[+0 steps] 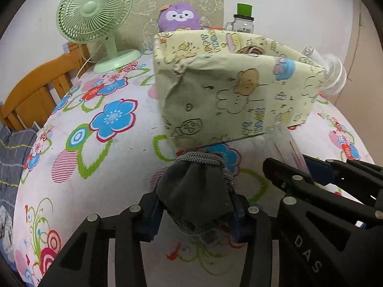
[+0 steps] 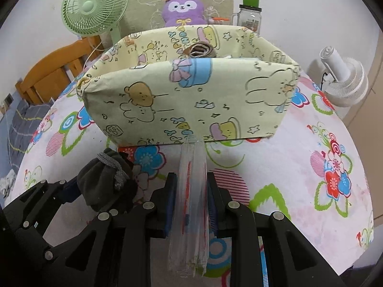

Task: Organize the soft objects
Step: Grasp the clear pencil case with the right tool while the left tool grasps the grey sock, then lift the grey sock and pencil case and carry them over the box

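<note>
Left hand-held gripper (image 1: 195, 211): clamped on the dark grey bundled sock (image 1: 196, 191).
Right hand-held gripper (image 2: 191, 205): gripped a clear plastic zip bag (image 2: 192, 191).
Pale yellow cartoon-print fabric box (image 2: 191, 100): sat just ahead of both.

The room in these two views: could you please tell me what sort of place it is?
Most likely a bedroom: a floral bedsheet covers the surface, a wooden bed frame stands at its left edge, and a purple plush toy sits by the wall.

Black hand-held gripper (image 1: 195, 211), blue pads (image 1: 149, 217), silver screws, "DAS" lettering
</note>
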`<state>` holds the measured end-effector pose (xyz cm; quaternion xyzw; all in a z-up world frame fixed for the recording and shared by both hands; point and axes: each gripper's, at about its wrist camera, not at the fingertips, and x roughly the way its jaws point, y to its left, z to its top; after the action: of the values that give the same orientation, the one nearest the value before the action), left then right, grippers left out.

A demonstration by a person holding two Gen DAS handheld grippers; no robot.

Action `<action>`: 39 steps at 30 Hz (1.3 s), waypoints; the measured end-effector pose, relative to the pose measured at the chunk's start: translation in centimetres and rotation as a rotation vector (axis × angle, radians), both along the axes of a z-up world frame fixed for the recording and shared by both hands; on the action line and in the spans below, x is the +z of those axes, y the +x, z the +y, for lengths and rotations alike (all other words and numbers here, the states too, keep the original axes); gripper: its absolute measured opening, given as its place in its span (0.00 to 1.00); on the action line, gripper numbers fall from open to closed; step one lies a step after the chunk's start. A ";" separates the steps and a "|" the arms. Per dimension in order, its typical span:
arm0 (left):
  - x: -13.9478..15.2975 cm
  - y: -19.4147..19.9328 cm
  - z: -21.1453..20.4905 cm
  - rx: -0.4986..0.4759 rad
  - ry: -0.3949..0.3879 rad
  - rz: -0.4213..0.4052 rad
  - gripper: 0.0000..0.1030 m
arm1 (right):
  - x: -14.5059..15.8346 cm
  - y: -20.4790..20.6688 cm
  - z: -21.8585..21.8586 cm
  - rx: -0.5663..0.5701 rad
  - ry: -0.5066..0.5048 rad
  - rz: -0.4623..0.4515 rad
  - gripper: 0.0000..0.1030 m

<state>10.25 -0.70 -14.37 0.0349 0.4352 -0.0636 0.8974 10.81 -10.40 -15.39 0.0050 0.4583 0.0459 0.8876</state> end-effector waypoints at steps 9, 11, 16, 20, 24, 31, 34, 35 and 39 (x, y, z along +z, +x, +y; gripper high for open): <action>1.5 -1.3 -1.6 -0.003 -0.007 -0.030 0.43 | 1.5 -1.3 -1.7 -0.012 0.020 -0.044 0.26; 1.9 -1.6 -1.9 -0.002 -0.010 -0.037 0.43 | 1.9 -1.5 -2.0 -0.010 0.021 -0.056 0.26; 2.7 -2.1 -2.6 -0.002 -0.007 -0.053 0.43 | 2.7 -2.0 -2.6 -0.002 0.027 -0.075 0.26; 3.5 -2.5 -3.1 0.000 -0.011 -0.069 0.43 | 3.7 -2.4 -3.0 0.006 0.025 -0.098 0.26; 4.6 -2.8 -3.3 0.003 -0.023 -0.088 0.43 | 4.9 -2.8 -3.3 0.014 0.022 -0.123 0.26; 6.5 -3.5 -3.7 0.010 -0.014 -0.119 0.43 | 6.8 -3.6 -3.6 0.023 0.034 -0.158 0.26; 7.2 -3.7 -3.7 0.010 -0.015 -0.131 0.43 | 7.7 -3.9 -3.7 0.022 0.035 -0.177 0.26; 7.6 -3.8 -3.7 0.008 -0.015 -0.137 0.43 | 7.9 -4.0 -3.8 0.022 0.037 -0.181 0.26; 8.6 -4.1 -3.8 0.006 -0.018 -0.156 0.43 | 9.0 -4.2 -3.8 0.022 0.034 -0.203 0.26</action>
<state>6.19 -4.54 -5.74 0.0302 0.3635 -0.0617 0.9291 6.61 -14.24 -6.36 0.0105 0.3652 0.0639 0.9287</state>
